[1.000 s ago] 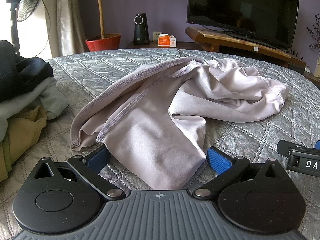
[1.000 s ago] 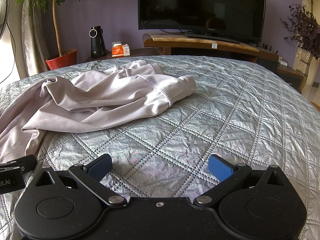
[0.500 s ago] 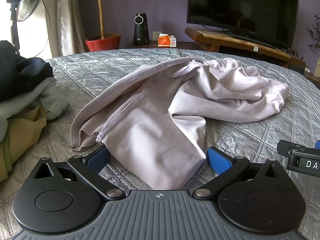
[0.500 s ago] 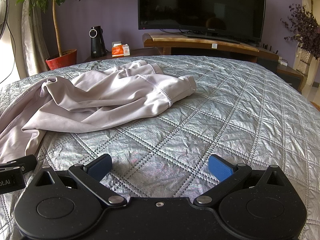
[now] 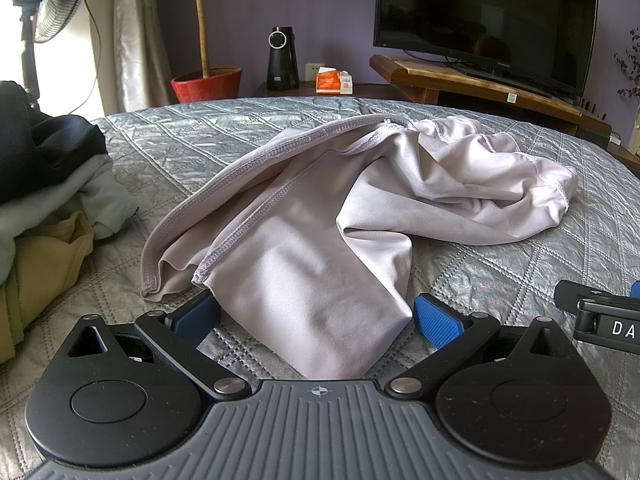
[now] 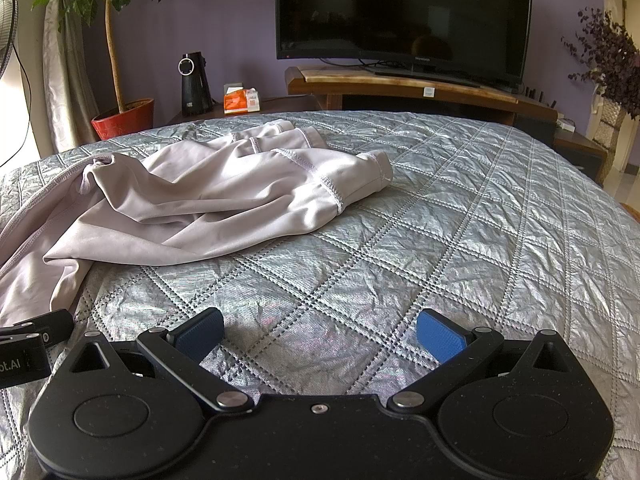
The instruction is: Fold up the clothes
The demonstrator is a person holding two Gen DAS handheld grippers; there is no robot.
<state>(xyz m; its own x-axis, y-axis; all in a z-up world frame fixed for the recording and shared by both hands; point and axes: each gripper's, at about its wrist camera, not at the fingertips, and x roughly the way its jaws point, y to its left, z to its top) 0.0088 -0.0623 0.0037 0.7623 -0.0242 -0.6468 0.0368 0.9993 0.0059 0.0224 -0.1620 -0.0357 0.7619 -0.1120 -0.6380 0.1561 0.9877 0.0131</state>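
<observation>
Both grippers wide apart, holding nothing, low over quilted bed.
Left gripper (image 5: 316, 316) straddles near end of crumpled lilac garment (image 5: 320, 216), fabric lying between its blue pads (image 5: 434, 320); right gripper (image 6: 320, 336) over bare grey quilt (image 6: 460, 220), garment ahead-left. Clothes pile (image 5: 44, 184) at left edge; TV (image 6: 404, 12), potted plant (image 6: 124, 116) beyond.

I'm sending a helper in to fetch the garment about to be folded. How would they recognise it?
On the silver quilted bedspread, look mid-bed, away from the clothes pile at one edge. The pale lilac garment lies crumpled alone, smooth and stretchy with visible stitched hems, unlike the pile's black, grey and mustard pieces.
</observation>
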